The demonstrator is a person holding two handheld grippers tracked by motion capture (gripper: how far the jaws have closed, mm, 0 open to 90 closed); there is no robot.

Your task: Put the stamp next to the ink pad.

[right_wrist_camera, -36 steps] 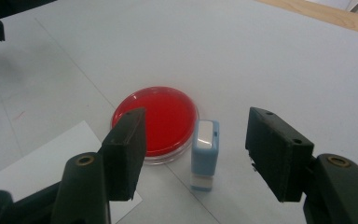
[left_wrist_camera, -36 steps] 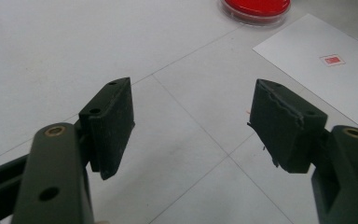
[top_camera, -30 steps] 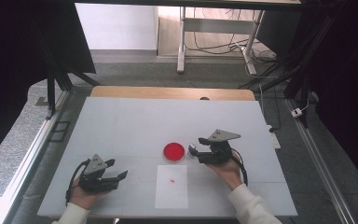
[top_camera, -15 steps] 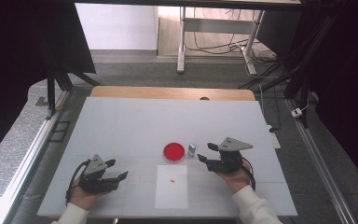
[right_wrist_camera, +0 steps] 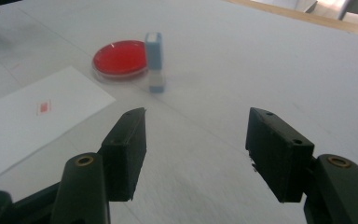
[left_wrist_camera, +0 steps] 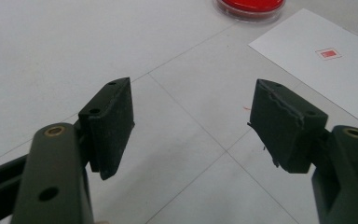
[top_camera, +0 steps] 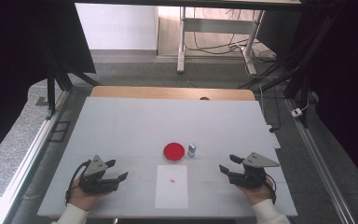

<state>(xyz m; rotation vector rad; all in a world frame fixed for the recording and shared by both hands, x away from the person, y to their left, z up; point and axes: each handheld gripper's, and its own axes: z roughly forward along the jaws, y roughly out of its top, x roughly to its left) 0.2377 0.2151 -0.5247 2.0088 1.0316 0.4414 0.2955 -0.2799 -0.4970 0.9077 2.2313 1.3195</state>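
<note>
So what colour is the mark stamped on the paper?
Red, a small square mark on the white paper; clearest in the left gripper view.

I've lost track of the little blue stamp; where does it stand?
In the high view the stamp stands upright mid-table, just right of the red ink pad and beyond the white paper.

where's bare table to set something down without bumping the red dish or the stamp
The far half of the white table, beyond the round red ink dish and the small blue-grey upright stamp, is bare. So are the strips between the white paper sheet and each open gripper: left gripper, right gripper. The crowded spot is the near centre, where dish, stamp and sheet cluster.
</note>
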